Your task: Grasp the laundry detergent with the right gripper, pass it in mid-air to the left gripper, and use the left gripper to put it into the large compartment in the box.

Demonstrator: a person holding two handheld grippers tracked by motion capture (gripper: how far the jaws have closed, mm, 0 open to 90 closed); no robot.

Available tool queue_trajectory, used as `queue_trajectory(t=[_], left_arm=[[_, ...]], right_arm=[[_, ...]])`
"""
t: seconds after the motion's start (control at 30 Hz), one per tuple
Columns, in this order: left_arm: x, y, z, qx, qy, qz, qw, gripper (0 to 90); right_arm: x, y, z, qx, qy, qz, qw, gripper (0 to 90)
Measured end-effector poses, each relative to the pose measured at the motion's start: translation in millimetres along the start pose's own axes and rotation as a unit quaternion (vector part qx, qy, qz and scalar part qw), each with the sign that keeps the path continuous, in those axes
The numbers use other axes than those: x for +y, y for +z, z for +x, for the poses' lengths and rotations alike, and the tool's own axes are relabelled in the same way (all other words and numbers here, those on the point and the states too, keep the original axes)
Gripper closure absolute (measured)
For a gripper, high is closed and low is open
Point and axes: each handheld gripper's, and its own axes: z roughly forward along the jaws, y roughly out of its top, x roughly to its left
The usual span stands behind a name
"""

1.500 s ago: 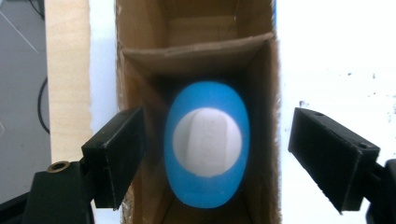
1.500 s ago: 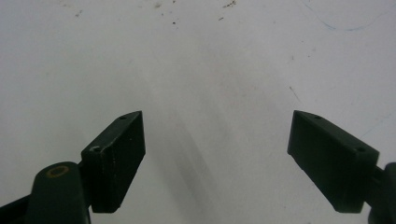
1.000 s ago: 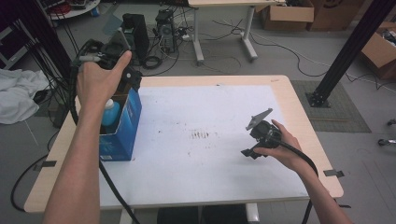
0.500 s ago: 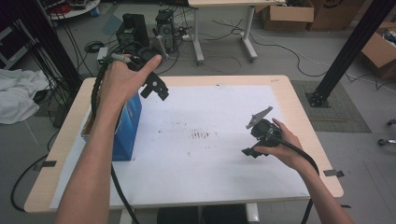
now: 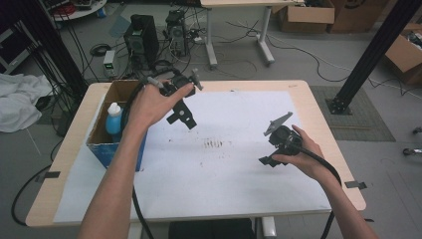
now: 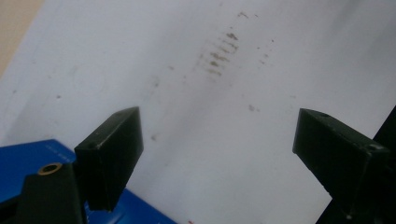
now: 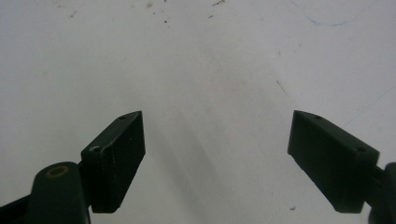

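My left gripper (image 5: 182,112) has swung right, away from the blue box (image 5: 115,143) and its bottle (image 5: 114,117), jaws apart and empty; right gripper (image 5: 271,158) waits, likewise spread.

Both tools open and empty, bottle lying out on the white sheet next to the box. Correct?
Not quite. The bottle stands inside the blue box, not on the white sheet, as the high view shows. The rest holds: the left tool and the right tool are both open with nothing between their jaws.
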Motion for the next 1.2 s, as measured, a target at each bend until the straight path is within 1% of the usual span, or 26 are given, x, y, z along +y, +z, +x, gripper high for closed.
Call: queue_trajectory(t=[0.03,0.07,0.1,0.13,0.2,0.23,0.27,0.3,0.33,0.37,0.4,0.43,0.47,0.53,0.57,0.6,0.63,0.77,0.8,0.87,1.03,1.2], left_arm=[[0.0,0.0,0.0,0.000,0.000,0.000,1.0000,16.9],[-0.3,10.4,-4.3,-0.006,0.011,0.003,0.9999,16.9],[-0.3,10.4,-4.3,-0.006,0.011,0.003,0.9999,16.9],[-0.7,19.0,-7.9,-0.006,0.023,0.010,0.9997,16.9],[-0.9,26.6,-12.1,-0.004,0.044,0.022,0.9988,16.9],[-0.9,26.6,-12.1,-0.004,0.044,0.022,0.9988,16.9],[-1.0,33.2,-15.5,-0.009,0.058,0.031,0.9978,16.8],[-1.4,37.4,-16.9,-0.015,0.060,0.034,0.9975,17.0],[-1.5,40.9,-17.5,-0.018,0.063,0.035,0.9972,16.9],[-1.5,40.9,-17.5,-0.018,0.063,0.035,0.9972,16.9],[-2.3,47.6,-19.1,-0.021,0.068,0.041,0.9967,16.9],[-2.3,47.6,-19.1,-0.021,0.068,0.041,0.9967,16.9],[-2.7,51.6,-19.5,-0.025,0.068,0.044,0.9964,16.9],[-5.8,63.5,-21.5,-0.037,0.069,0.051,0.9956,16.9],[-5.8,63.5,-21.5,-0.037,0.069,0.051,0.9956,16.9],[-7.3,68.8,-21.6,-0.040,0.072,0.053,0.9952,17.0],[-7.3,68.8,-21.6,-0.040,0.072,0.053,0.9952,16.9],[-9.3,77.4,-22.3,-0.040,0.074,0.065,0.9944,16.9],[-9.8,79.1,-22.1,-0.043,0.074,0.064,0.9942,17.0],[-9.9,79.8,-21.9,-0.044,0.077,0.064,0.9940,16.9],[-10.3,80.0,-22.6,-0.045,0.075,0.063,0.9941,16.9],[-9.7,80.3,-23.4,-0.047,0.078,0.063,0.9939,16.9]], right_arm=[[-0.5,-0.4,0.1,0.000,0.000,0.000,1.0000,19.0],[-1.2,-0.9,-0.1,-0.001,0.001,0.001,1.0000,19.0],[-1.2,-0.9,-0.1,-0.001,0.001,0.001,1.0000,19.0],[-2.5,-2.0,-0.3,-0.001,0.002,0.001,1.0000,19.0],[-3.8,-3.4,-0.5,-0.003,0.004,0.001,1.0000,19.0],[-4.3,-4.0,-0.6,-0.003,0.004,0.002,1.0000,19.1],[-4.7,-4.5,-0.9,-0.003,0.004,0.003,1.0000,19.1],[-5.2,-5.0,-1.3,-0.003,0.004,0.003,1.0000,19.1],[-5.6,-5.5,-2.1,-0.004,0.005,0.003,1.0000,19.1],[-6.1,-5.8,-2.5,-0.005,0.006,0.003,1.0000,19.1],[-6.3,-6.1,-2.8,-0.005,0.007,0.003,1.0000,19.1],[-6.5,-6.1,-3.1,-0.005,0.007,0.002,1.0000,19.1],[-6.8,-6.1,-3.5,-0.005,0.007,0.002,1.0000,19.1],[-6.9,-5.5,-4.4,-0.005,0.008,0.004,1.0000,19.1],[-6.9,-5.5,-4.4,-0.005,0.008,0.004,1.0000,19.1],[-6.4,-4.9,-5.2,-0.004,0.007,0.004,1.0000,19.2],[-6.0,-4.6,-5.5,-0.004,0.007,0.004,1.0000,19.2],[-4.0,-3.5,-6.4,-0.003,0.006,0.005,1.0000,19.2],[-2.8,-2.9,-6.5,-0.003,0.004,0.005,1.0000,19.2],[-1.6,-2.7,-6.2,-0.003,0.005,0.005,1.0000,19.1],[-0.6,-2.8,-5.5,-0.003,0.004,0.006,1.0000,19.2],[-0.9,-3.9,-5.9,-0.004,0.003,0.007,1.0000,19.3]])
